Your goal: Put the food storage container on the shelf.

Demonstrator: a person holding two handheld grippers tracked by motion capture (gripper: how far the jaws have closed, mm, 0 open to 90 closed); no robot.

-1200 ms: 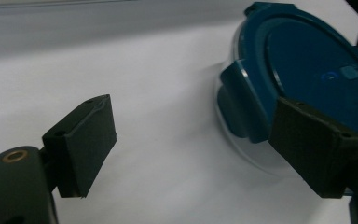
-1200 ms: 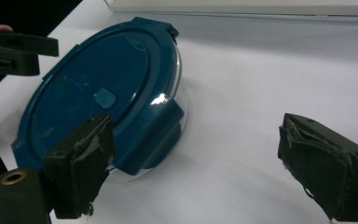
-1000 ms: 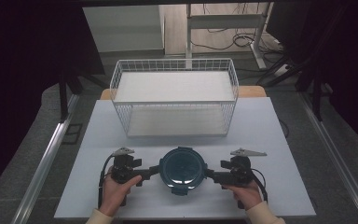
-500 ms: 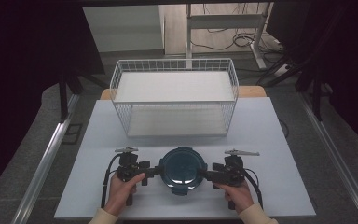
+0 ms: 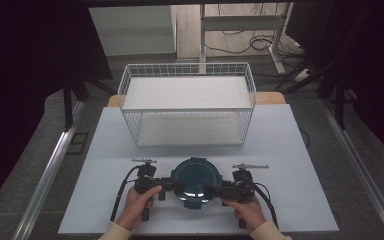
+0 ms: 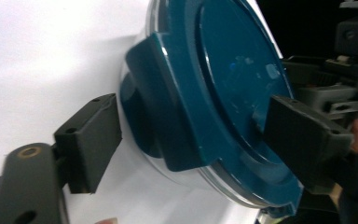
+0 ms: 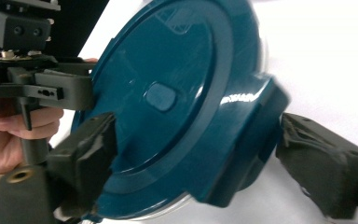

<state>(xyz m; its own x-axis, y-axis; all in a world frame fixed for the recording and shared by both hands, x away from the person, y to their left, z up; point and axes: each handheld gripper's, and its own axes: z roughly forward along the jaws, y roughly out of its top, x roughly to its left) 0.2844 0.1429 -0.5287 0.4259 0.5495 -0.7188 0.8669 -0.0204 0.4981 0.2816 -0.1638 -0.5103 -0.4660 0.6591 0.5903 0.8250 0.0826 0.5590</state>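
A round container with a dark teal lid [image 5: 196, 181] sits on the white table near its front edge. My left gripper [image 5: 174, 186] comes at it from the left, rolled on its side. Its jaws have just been closing and straddle the lid's left latch tab [image 6: 168, 116], one pad [image 6: 91, 140] beside the tab, the other [image 6: 303, 135] over the lid's top [image 6: 233, 70], neither clearly pressing. My right gripper [image 5: 214, 190] mirrors it; its jaws have just been closing a little around the right latch tab [image 7: 247, 149], with a gap at the outer pad [image 7: 321, 172].
A white wire basket [image 5: 187, 102] stands behind the container in the middle of the table [image 5: 300, 165]. A hand holds each gripper at the front edge. Cables trail from both grippers. A dark floor, metal rails and desk legs surround the table.
Both grippers have slid inward and down to the container's sides. Their jaws now reach over the lid's rim instead of stopping short of it. The container has stayed put.
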